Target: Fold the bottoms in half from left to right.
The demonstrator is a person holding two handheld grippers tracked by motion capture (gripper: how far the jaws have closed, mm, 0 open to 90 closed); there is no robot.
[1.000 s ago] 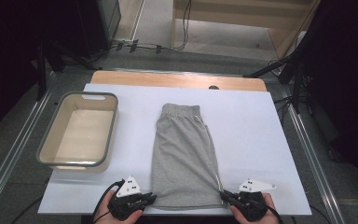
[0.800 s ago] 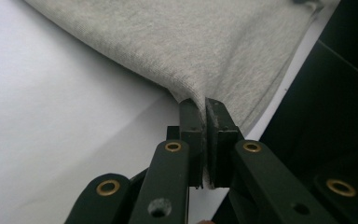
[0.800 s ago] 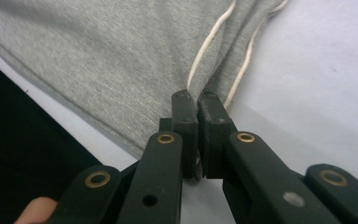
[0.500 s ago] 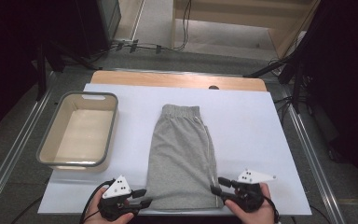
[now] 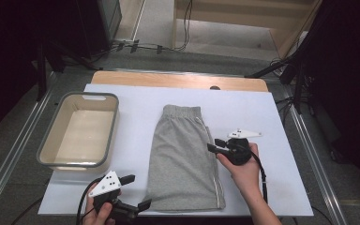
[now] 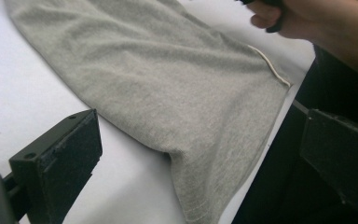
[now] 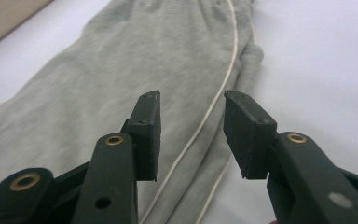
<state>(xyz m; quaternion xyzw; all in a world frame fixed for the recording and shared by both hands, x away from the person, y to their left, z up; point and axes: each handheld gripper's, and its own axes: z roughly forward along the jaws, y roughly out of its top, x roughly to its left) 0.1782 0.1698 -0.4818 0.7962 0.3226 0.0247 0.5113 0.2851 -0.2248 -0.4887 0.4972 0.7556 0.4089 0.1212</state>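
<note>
Grey shorts (image 5: 183, 159) are lying folded lengthwise on the white sheet (image 5: 262, 112) that is covering the table, with the waistband pointing to the far side and the hem running along the near edge. The left gripper (image 5: 136, 192) is hovering at the near left corner of the shorts; its 2 jaws have just been opening and are now standing wide apart, with nothing pressed between them. In the left gripper view the hem corner (image 6: 200, 205) is lying flat on the sheet between and beyond the 2 jaws, untouched by either pad. The right gripper (image 5: 214, 146) is sitting over the right edge of the shorts about halfway up their length, carried by the person's right hand (image 5: 243, 171). Its jaws have just been closing a little and are standing at a narrow gap. In the right gripper view the cream piping (image 7: 214, 102) of the side seam is running up between the 2 jaws, and the pads appear to be hanging just above the cloth rather than gripping it, though the angle is making this hard to judge. A beige bin (image 5: 51, 140) is resting on the left of the sheet, well apart from the shorts.
</note>
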